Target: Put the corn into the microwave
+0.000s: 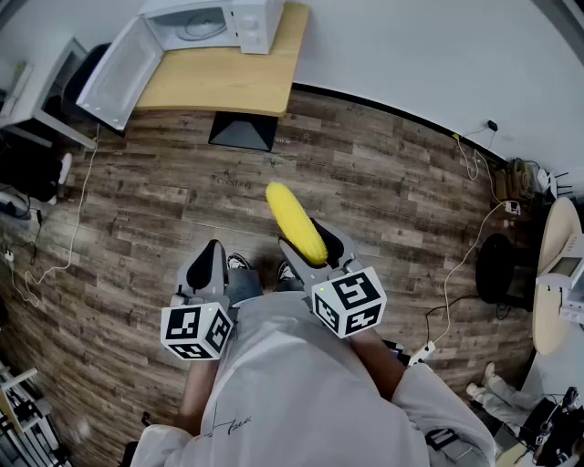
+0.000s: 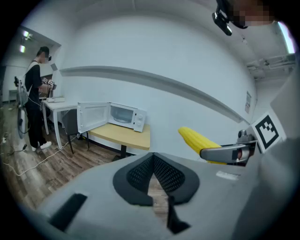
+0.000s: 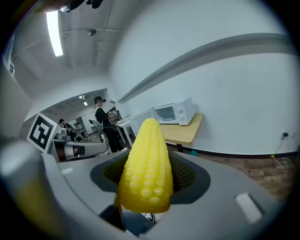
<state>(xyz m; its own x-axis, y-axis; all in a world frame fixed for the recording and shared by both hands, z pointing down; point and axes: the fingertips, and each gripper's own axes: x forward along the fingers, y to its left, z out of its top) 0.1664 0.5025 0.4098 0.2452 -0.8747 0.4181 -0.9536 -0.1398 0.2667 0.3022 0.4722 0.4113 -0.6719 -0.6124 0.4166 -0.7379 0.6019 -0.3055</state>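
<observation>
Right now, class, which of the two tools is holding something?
The right tool: the yellow corn is gripped between its jaws. The left tool has its jaws together with nothing between them.

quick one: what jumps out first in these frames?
The bright yellow corn, clamped in the right gripper and sticking out over the wood floor, sits mid-frame in the head view. Next comes the white microwave at the top left, standing open on a wooden table. The left gripper, beside the corn, is shut and empty.
</observation>
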